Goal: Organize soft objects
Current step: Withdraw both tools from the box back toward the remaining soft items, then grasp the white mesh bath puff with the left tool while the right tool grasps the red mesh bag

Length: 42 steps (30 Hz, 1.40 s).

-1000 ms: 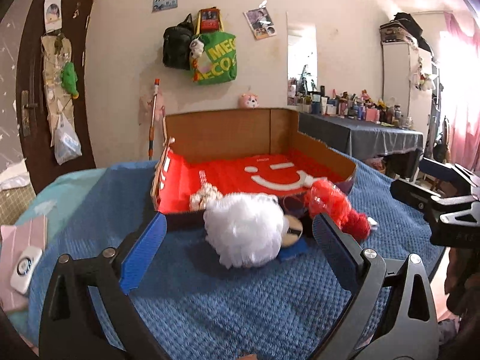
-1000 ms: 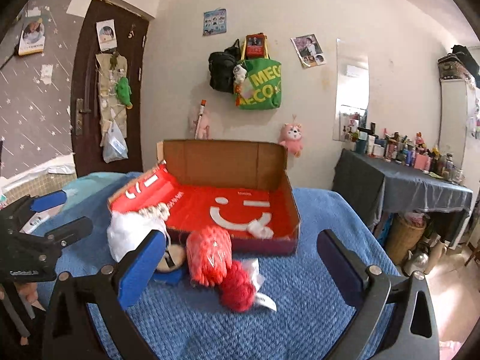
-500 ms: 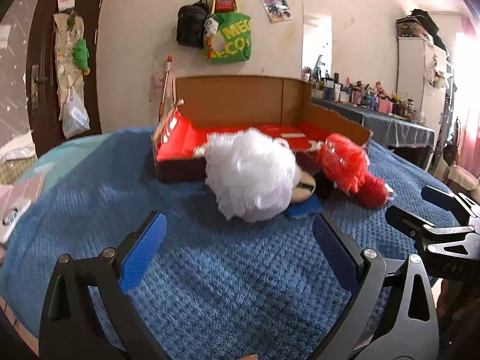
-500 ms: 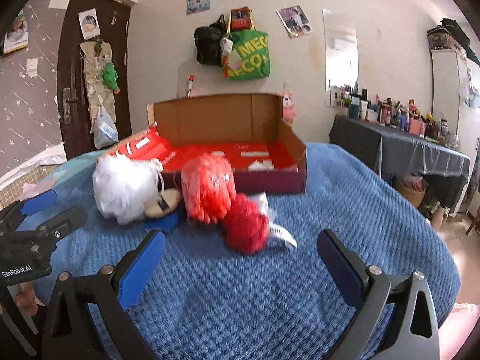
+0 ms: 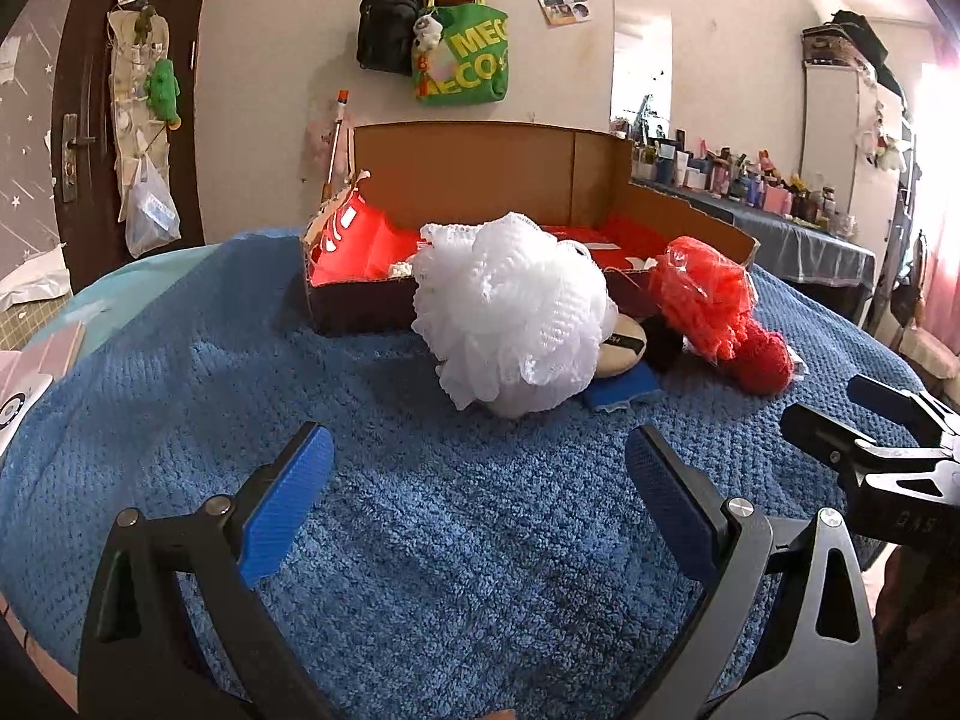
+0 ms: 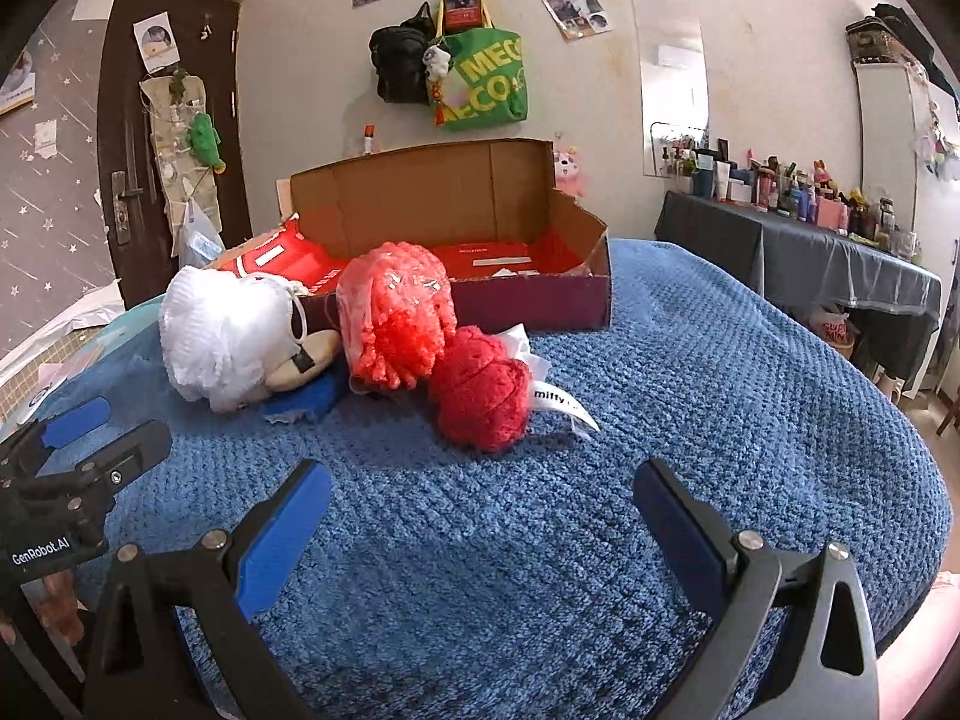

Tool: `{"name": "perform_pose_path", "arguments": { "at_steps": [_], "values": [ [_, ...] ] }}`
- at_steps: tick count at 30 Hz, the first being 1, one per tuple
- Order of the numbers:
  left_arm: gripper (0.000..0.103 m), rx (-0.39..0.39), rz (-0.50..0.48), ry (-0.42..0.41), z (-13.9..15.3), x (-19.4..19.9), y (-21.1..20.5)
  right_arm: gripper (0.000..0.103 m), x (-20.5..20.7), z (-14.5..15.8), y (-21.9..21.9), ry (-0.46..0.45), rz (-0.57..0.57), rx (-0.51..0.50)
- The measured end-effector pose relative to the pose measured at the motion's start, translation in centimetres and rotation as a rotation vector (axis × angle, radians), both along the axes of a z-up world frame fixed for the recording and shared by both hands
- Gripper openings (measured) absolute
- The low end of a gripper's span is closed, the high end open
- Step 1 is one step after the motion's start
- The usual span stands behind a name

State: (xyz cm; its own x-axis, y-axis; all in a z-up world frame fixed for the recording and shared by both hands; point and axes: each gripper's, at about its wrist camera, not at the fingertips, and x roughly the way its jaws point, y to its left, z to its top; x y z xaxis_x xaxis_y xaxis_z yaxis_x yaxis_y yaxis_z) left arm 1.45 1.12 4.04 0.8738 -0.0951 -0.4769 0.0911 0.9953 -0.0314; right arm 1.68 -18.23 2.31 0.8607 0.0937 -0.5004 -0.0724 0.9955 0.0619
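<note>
A white mesh bath puff (image 5: pixel 510 312) (image 6: pixel 222 330) lies on the blue blanket in front of an open cardboard box (image 5: pixel 480 174) (image 6: pixel 528 294) with a red lining. Beside it lie a bagged red-orange puff (image 5: pixel 702 294) (image 6: pixel 393 312), a dark red knitted ball with a white tag (image 5: pixel 762 360) (image 6: pixel 480 390), a beige pad (image 5: pixel 621 348) and a blue sponge (image 5: pixel 621 393) (image 6: pixel 306 399). My left gripper (image 5: pixel 480 480) is open and empty, a short way before the white puff. My right gripper (image 6: pixel 480 510) is open and empty, before the red ball.
The blue blanket (image 5: pixel 420 540) covers a round-edged surface that drops off at the right (image 6: pixel 870 450). A dark table with bottles (image 6: pixel 798 240) stands at the right. Pink and white items (image 5: pixel 24 372) lie at the left edge. Bags hang on the wall (image 6: pixel 480 78).
Both grippers have dropped lower and moved closer to the pile, so the puffs look larger and the box floor is mostly hidden. Both stay open. The objects have not moved.
</note>
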Motion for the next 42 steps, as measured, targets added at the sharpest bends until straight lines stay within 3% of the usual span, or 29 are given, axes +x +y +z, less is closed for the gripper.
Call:
{"name": "perform_pose_path", "arguments": {
  "at_steps": [23,35,39,42],
  "values": [
    [0.1,-0.018,-0.069,0.019,2.8,3.5,0.1,0.103,2.3,2.0,0.0,-0.006,0.037,0.031],
    [0.099,-0.072,-0.148,0.127,3.2,7.7,0.7,0.103,6.8,2.6,1.6,0.079,0.199,0.075],
    [0.098,-0.059,-0.174,0.129,3.3,8.5,0.3,0.093,7.4,2.4,1.9,0.102,0.243,0.086],
    [0.094,-0.04,-0.196,0.137,3.2,9.0,-0.3,0.092,7.4,2.3,2.0,0.103,0.267,0.081]
  ]
}}
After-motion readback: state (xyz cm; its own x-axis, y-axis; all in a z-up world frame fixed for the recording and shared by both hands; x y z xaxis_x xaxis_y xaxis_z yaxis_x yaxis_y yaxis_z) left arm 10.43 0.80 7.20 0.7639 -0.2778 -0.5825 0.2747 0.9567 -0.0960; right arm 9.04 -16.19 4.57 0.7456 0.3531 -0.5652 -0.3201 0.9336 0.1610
